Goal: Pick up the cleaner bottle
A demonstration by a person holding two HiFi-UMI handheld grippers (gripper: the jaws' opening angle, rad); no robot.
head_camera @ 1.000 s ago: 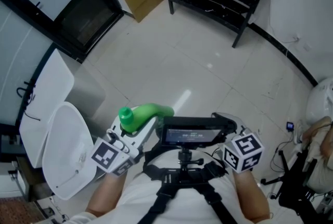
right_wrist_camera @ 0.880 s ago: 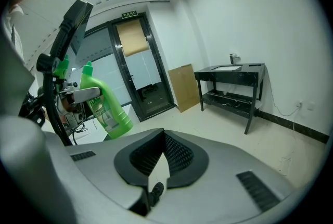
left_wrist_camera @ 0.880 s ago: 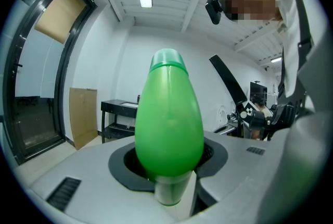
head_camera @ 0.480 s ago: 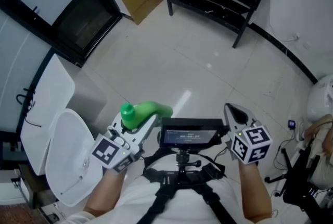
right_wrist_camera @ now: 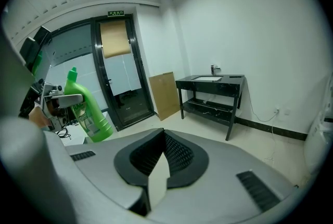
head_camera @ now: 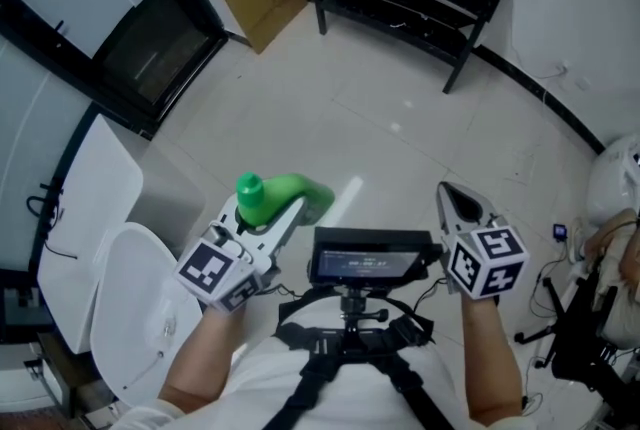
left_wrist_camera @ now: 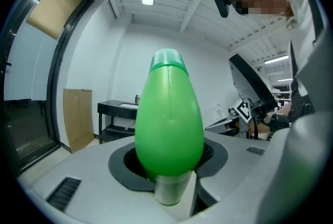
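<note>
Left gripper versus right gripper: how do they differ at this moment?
The left gripper has its jaws clamped on the green cleaner bottle; the right gripper has its jaws pressed together on nothing. In the head view the left gripper slants toward the picture's upper right, the right gripper toward its upper left. Both carry a marker cube and are held above the floor.

A second ago the right tongs lay tucked against the right edge of the screen at the person's chest, pointing left. Now they point forward, clear of it, and their marker cube sits farther right. The left tongs carry the green bottle forward, higher in the head view.
</note>
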